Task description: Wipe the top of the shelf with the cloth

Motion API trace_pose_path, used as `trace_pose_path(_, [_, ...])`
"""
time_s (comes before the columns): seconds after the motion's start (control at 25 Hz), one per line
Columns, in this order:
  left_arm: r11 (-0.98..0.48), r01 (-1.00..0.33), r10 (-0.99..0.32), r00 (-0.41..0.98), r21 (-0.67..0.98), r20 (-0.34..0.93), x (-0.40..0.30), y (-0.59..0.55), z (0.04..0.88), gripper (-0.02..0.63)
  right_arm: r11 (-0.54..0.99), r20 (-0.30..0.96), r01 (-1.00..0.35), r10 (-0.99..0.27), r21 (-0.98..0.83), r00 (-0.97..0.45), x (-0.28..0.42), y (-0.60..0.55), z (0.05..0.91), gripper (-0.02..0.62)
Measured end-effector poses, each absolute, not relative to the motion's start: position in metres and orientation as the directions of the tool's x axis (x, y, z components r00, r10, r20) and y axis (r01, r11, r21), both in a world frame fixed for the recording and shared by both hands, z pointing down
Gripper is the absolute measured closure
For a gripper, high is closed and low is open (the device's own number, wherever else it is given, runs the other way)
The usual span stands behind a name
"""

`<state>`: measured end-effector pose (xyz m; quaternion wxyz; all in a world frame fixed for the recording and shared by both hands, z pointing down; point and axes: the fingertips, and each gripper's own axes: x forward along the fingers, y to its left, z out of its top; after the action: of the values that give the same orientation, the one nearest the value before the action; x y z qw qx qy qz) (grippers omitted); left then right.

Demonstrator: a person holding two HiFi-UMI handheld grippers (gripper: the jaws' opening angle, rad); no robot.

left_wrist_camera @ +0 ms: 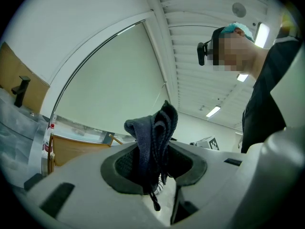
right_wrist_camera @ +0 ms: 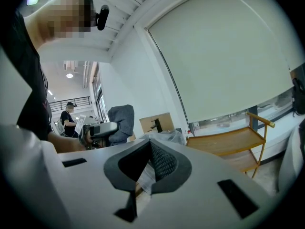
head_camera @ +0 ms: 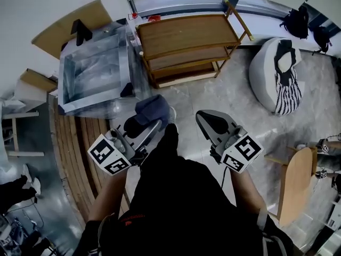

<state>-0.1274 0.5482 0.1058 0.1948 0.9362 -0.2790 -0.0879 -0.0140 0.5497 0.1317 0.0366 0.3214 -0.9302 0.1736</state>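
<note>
A blue-grey cloth (head_camera: 153,110) is bunched between the jaws of my left gripper (head_camera: 145,122), which is shut on it; in the left gripper view the cloth (left_wrist_camera: 153,137) sticks up out of the jaws. The wooden shelf (head_camera: 185,35) stands ahead by the window, its top bare, well beyond both grippers. My right gripper (head_camera: 205,118) is held beside the left one at about the same height, shut with nothing in it. The right gripper view shows its jaws (right_wrist_camera: 150,147) closed together, with the shelf (right_wrist_camera: 228,140) to the right and the cloth (right_wrist_camera: 121,120) to the left.
A plastic-wrapped unit (head_camera: 95,74) stands left of the shelf. A grey beanbag (head_camera: 269,71) with a striped cloth lies to the right. A wooden stool (head_camera: 295,181) stands at the near right. Another person (right_wrist_camera: 69,119) is far off.
</note>
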Motion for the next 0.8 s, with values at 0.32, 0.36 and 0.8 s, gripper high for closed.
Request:
trace_pose_path(0.32, [-0.75,-0.495,-0.569,0.821,0.438,-0.045,-0.147,0.456,0.116,0.459,0.718,0.226,-0.622,-0.58,-0.313,-0.783,-0.028,0.464,0.14,0.591])
trace_pose_path(0.36, [-0.748,-0.499,-0.572,0.819,0.437,-0.043,-0.149,0.446,0.118,0.459,0.718,0.23,-0.621,-0.577,-0.315,-0.783,-0.031,0.453,0.141,0.591])
trace_pose_path(0.8, [-0.721,-0.521,-0.589,0.808,0.457,-0.008,-0.164,0.332,0.131,0.459,0.7,0.263,-0.62,-0.561,-0.355,-0.785,-0.048,0.333,0.151,0.591])
